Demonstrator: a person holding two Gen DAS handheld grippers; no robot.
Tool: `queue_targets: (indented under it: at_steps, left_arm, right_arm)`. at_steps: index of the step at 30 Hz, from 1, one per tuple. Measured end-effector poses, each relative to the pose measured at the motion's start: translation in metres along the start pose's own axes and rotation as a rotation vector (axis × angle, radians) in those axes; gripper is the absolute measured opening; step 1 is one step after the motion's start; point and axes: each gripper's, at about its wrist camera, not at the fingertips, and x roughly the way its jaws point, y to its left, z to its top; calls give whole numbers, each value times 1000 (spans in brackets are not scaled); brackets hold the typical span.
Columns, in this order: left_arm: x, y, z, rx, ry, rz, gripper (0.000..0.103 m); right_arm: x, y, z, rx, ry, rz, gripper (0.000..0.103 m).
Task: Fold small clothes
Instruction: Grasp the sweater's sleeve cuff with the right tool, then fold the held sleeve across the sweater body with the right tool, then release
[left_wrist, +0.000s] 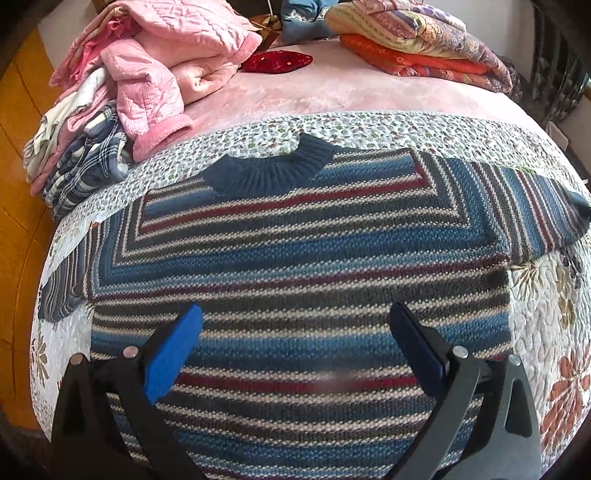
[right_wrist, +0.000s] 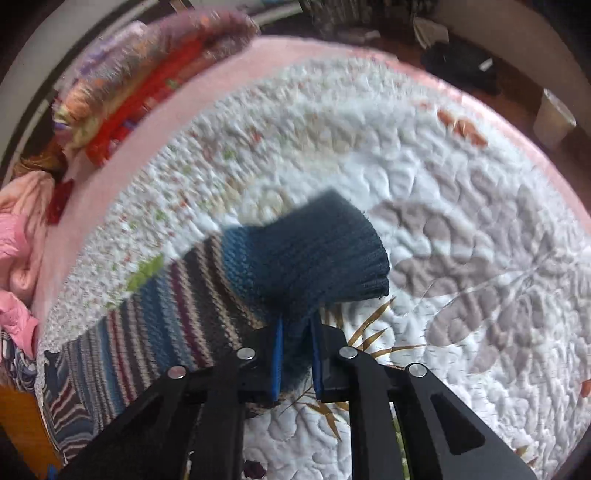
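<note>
Left gripper (left_wrist: 295, 314) spread wide, empty, over the lower body of the sweater (left_wrist: 295, 258). Right gripper (right_wrist: 295, 321) clenched on the cuff (right_wrist: 314, 254), sleeve lifted off the quilt (right_wrist: 461, 206). No readable writing or labels. Sweater lies flat on the quilt, collar (left_wrist: 269, 173) at 12 o'clock. Pink pile (left_wrist: 147, 81) at 10 o'clock, folded blankets (left_wrist: 413, 40) at 1 o'clock. Open quilt at 3 o'clock past the cuff; bed edge near at 9 o'clock.

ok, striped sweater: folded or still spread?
Mostly spread: the striped sweater lies flat on the quilt, collar up. The right claw is shut on its sleeve cuff, lifted.
</note>
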Motion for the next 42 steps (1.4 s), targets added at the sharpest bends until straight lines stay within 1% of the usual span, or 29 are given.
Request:
queue_targets:
  at_steps: [2,6,7,10,12,14,16,17,18,22,25,28,30,33,37,39,42]
  left_arm:
    - [0,5,-2,-10,2,0,100]
    - [4,13,-5,-32,25,4,100]
    - [4,16,-6,-40,26,3,100]
    - [3,22,-5,-52,26,8,100]
    - [3,28,-4,-59,23,11,100]
    - [2,35,-2,-77,21,9,100]
    - [2,42,-1,-92,18,5,100]
    - [1,46,0,-100,17,5,100]
    - [0,49,1,-108,15,6,100]
    - [-4,62,2,-141,7,-2,100]
    - [-8,70,1,-152,6,-5,100]
    - [-12,78,0,-158,8,-12,100]
    - [-17,84,0,-166,-1,-28,100]
    - [-20,89,1,-165,4,-52,100]
    - [-23,95,3,-174,14,-85,100]
    - [-24,97,3,-183,14,-104,100]
    - [-24,97,3,-188,19,-122,100]
  right_arm:
    - [-5,-2,-3,15,-4,-8,12]
    - [18,-5,-7,11,73,-86,13]
    - [24,-4,-9,14,72,-95,13]
    - [21,0,-11,-7,52,-129,13]
    - [12,8,-12,-28,19,-147,13]
    - [1,19,-13,-43,-15,-148,13]
    - [-19,38,-18,-89,-65,-127,12]
    - [-22,47,-20,-110,-79,-118,12]
    - [-32,63,-25,-151,-95,-95,12]
    - [-58,122,-52,-300,-131,-26,12]
    - [-64,169,-75,-393,-130,31,13]
    - [-61,209,-100,-462,-112,68,12]
    - [-55,233,-120,-520,-105,66,13]
    - [-42,258,-145,-558,-73,75,13]
    - [-23,282,-171,-602,-30,67,13]
    - [-13,287,-184,-613,-11,75,13]
    - [-1,296,-198,-638,22,76,17]
